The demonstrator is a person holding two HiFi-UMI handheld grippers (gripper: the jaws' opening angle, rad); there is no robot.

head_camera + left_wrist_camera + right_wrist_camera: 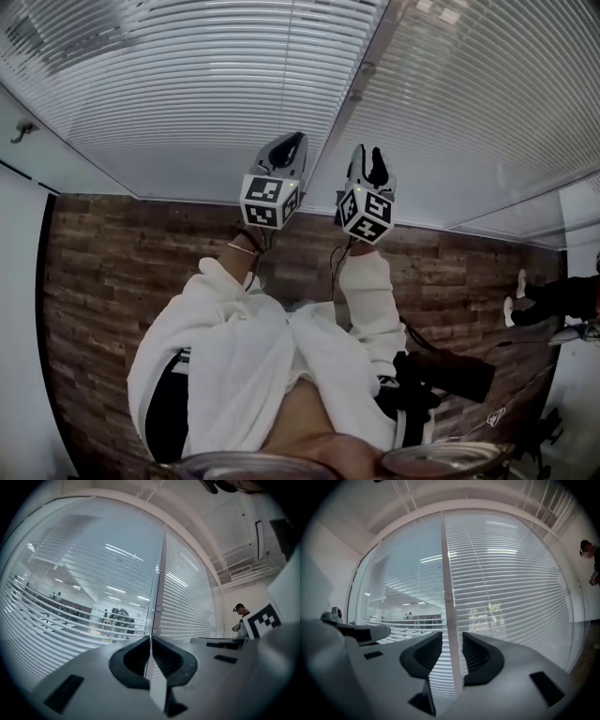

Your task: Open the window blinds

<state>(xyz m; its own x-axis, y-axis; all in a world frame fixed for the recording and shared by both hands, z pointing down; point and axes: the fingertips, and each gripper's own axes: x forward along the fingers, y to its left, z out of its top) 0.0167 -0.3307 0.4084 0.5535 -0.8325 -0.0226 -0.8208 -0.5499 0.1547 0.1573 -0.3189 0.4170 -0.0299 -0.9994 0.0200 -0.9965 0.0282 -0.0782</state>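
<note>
White slatted window blinds fill the far side, a left panel [187,75] and a right panel [487,103] split by a mullion [361,84]. The left panel's slats [70,620] are tilted so the room beyond shows through. The right panel's slats [187,602] look closed. My left gripper [286,150] is shut on a thin white wand [158,686] that runs up along the panel edge and passes through my left gripper [151,639]. My right gripper [367,164] is beside it and open. A white upright strip [446,573] stands in the gap of my right gripper [452,634]; I cannot tell if it touches.
The floor is brown wood planks [112,281] below the window sill. A person stands off to the right [240,616] [593,559], with legs showing at the edge [553,300]. A black object [450,375] hangs at my right hip.
</note>
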